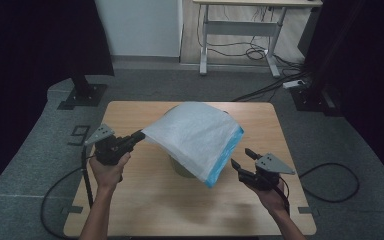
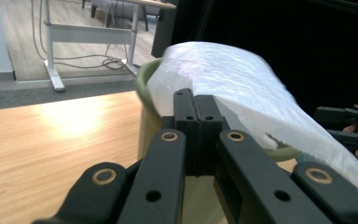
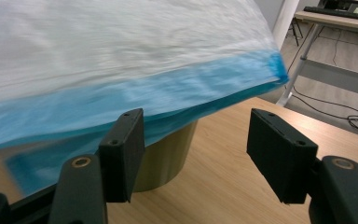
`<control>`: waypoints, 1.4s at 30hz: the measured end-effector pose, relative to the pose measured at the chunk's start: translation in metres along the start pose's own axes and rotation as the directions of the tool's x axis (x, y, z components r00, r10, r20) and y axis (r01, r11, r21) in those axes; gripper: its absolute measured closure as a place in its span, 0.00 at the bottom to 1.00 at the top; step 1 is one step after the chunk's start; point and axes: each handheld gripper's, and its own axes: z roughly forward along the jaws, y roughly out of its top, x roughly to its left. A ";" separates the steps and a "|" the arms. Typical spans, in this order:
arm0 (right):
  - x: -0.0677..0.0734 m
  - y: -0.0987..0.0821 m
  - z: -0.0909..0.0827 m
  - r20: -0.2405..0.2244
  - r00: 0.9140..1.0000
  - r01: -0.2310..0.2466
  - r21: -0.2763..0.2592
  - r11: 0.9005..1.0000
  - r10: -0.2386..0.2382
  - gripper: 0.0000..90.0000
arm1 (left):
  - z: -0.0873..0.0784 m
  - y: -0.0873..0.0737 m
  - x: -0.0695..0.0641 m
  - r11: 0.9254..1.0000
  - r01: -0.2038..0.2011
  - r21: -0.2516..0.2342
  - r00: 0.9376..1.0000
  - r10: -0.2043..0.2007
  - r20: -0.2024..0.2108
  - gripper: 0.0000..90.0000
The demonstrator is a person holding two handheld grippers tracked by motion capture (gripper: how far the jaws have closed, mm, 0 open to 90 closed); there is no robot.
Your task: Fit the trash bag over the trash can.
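Observation:
A white plastic bag (image 1: pixel 195 137) with a blue band along its edge (image 1: pixel 227 155) is draped over a small olive-green bin (image 1: pixel 182 169) that stands mid-table. My left gripper (image 1: pixel 139 136) is shut on the bag's left corner and holds it stretched out. In the left gripper view the jaws (image 2: pixel 196 109) meet on the bag (image 2: pixel 242 88) in front of the bin's rim (image 2: pixel 149 116). My right gripper (image 1: pixel 243 158) stands open just right of the blue edge, apart from it. In the right gripper view its jaws (image 3: pixel 196 149) gape below the blue band (image 3: pixel 144 100), with the bin (image 3: pixel 168 158) behind.
The wooden table (image 1: pixel 145 200) has bare surface in front of the bin. Beyond it on the floor stand a white-legged desk (image 1: pixel 240 30) with loose cables (image 1: pixel 260 52) and a black stand base (image 1: pixel 82 95). Dark curtains hang at both sides.

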 end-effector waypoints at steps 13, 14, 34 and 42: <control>-0.025 0.000 0.027 0.061 0.998 -0.011 0.003 1.000 0.011 0.39 | 0.007 0.000 0.026 0.997 0.070 0.021 0.997 -0.070 -0.036 1.00; -0.027 0.001 0.027 0.061 0.998 -0.012 -0.005 1.000 0.012 0.39 | 0.008 0.000 0.027 0.997 0.069 0.024 0.997 -0.068 -0.036 1.00; -0.056 0.034 0.005 0.062 0.998 0.029 -0.138 0.990 -0.021 0.98 | 0.054 0.016 0.001 0.997 0.017 0.071 0.999 -0.019 0.037 1.00; -0.070 0.058 -0.014 0.119 0.993 0.045 -0.191 0.981 -0.022 0.98 | 0.076 0.023 -0.014 0.992 -0.010 0.123 0.998 0.001 0.069 0.99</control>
